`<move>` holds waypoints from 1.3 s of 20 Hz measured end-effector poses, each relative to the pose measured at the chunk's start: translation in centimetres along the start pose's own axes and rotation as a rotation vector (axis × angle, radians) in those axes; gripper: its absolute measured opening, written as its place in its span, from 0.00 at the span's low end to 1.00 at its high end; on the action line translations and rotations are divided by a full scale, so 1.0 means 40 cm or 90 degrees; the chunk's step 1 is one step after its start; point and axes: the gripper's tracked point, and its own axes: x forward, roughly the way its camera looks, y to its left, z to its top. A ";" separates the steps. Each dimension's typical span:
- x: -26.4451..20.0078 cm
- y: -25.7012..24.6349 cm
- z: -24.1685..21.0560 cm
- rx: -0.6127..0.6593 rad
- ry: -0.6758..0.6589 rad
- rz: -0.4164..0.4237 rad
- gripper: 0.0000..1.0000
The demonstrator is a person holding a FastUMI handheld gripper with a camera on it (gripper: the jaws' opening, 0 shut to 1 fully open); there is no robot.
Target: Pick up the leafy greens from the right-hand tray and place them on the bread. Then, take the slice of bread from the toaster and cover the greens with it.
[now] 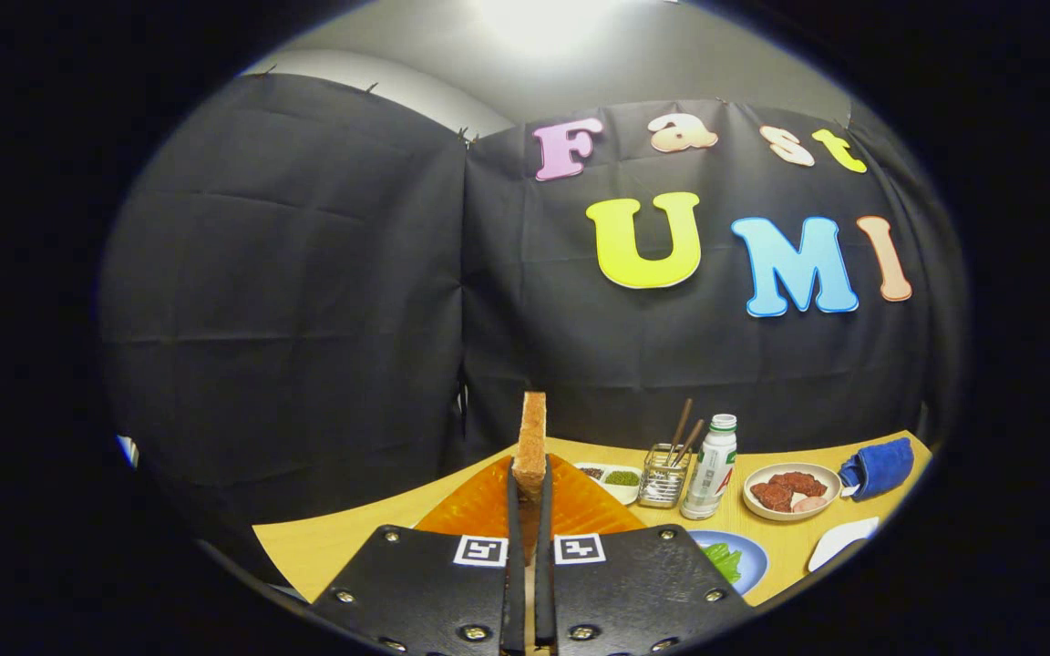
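Observation:
My gripper (530, 497) is shut on a toasted slice of bread (532, 442), which stands on edge between the fingers and sticks up past their tips. Below and beyond the fingers lies an orange mat (475, 508) on the yellow table (324, 547). Just right of the fingers, a blue plate (744, 554) holds leafy greens (724, 558); the gripper's body covers part of the plate.
Beyond the mat stand a small white dish of seasonings (612, 477), a wire holder with chopsticks (666, 474) and a white bottle (712, 466). Farther right are a bowl of reddish food (791, 490), a blue cloth (879, 466) and a white plate's edge (842, 539).

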 end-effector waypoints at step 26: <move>-0.107 -0.345 -0.237 0.052 0.083 -0.128 0.05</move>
